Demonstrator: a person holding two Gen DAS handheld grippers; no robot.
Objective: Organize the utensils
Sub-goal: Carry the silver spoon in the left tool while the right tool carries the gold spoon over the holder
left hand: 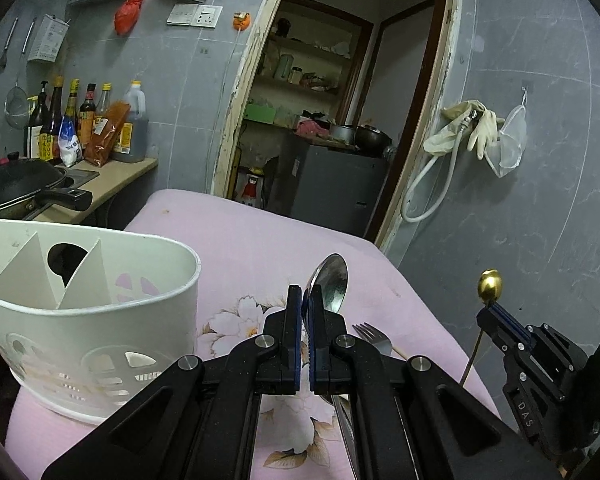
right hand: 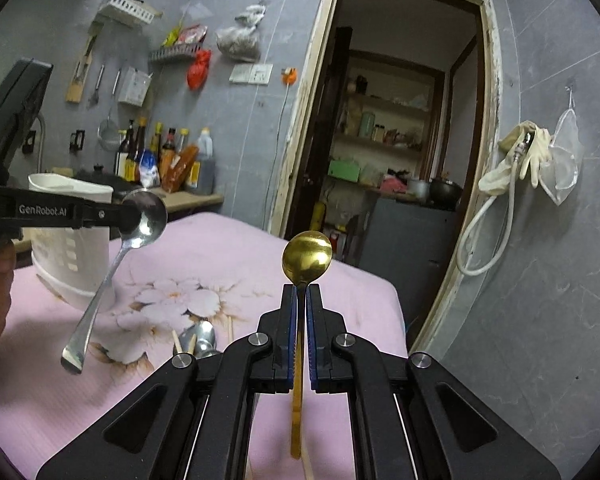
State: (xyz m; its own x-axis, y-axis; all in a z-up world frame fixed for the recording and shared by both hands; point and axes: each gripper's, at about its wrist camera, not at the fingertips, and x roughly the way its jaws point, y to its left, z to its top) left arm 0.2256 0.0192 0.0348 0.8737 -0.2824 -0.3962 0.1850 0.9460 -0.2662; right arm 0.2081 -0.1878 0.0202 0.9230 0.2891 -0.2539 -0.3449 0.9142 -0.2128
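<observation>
My left gripper is shut on a silver spoon, held above the pink table with its bowl up; the spoon also shows in the right wrist view, handle hanging down. My right gripper is shut on a gold spoon, bowl up; the gold spoon shows at the right of the left wrist view. A white divided utensil holder stands on the table to the left of my left gripper.
A fork, silver spoons and wooden chopsticks lie on the pink floral cloth. A counter with a black pan and bottles is at the left. An open doorway is behind the table.
</observation>
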